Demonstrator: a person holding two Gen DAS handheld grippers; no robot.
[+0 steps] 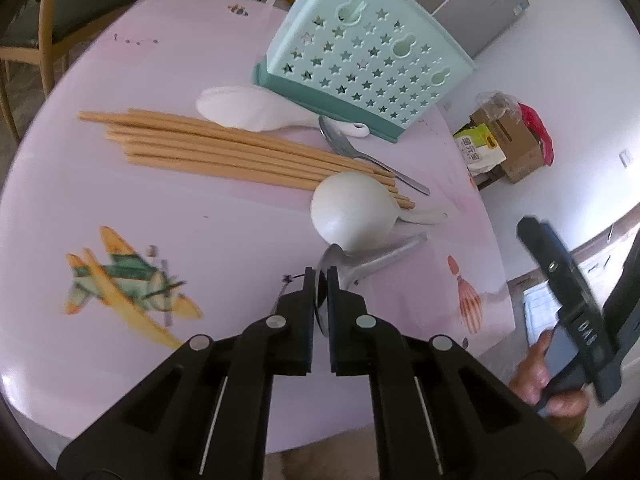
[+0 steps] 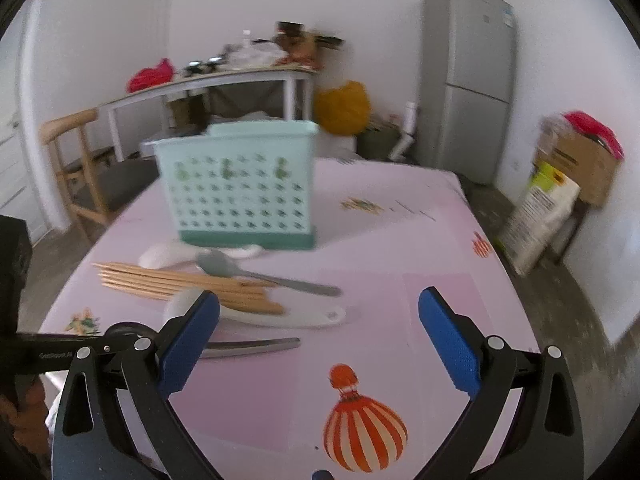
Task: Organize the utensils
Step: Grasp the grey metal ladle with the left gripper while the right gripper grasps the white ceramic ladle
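Metal spoon [image 1: 322, 280] bowl – pinched btwn left jaws.

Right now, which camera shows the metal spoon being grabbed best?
The left wrist view: the left gripper is shut on the metal spoon's bowl, up close. The right wrist view shows only its handle, partly behind a blue finger.

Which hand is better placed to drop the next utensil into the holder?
Left. The left gripper is shut on a metal spoon; the right gripper is open and empty, facing the utensil holder.
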